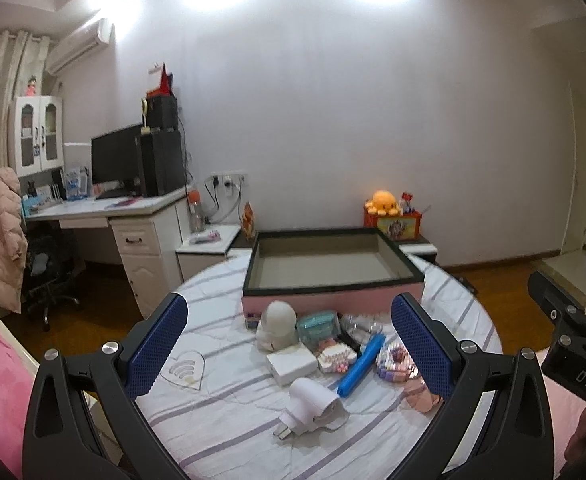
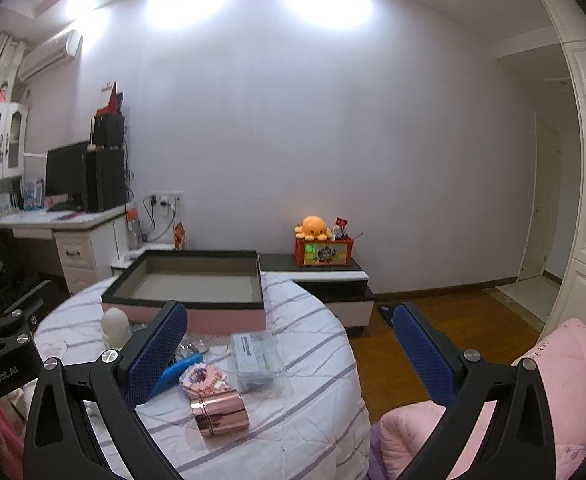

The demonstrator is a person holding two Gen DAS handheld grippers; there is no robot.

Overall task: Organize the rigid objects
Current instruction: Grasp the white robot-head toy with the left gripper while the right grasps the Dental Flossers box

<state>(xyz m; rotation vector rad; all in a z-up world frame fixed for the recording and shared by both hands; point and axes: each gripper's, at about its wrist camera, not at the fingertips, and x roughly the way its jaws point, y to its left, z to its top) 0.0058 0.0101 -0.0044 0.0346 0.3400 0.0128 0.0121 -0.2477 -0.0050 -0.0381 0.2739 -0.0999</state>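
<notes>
Left gripper [image 1: 289,344] wide, empty, hovering above the clutter: white plug adapter [image 1: 313,404] just below centre, blue tube [image 1: 360,366] toward its right finger, pink box [image 1: 331,280] ahead, open, empty. Right gripper [image 2: 289,356] likewise wide, empty; rose-gold cylinder [image 2: 219,414] near its left finger. Likely risks: cylinder rolling on soft quilt [image 2: 313,392] if nudged; tight cluster inviting double grabs.

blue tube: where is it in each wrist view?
Left wrist: blue tube lies right of centre, diagonal, between the block toys, near the right finger.
Right wrist: blue tube shows lower left, partly hidden behind the left finger.
Shared landmark: pink box just behind the pile.
</notes>
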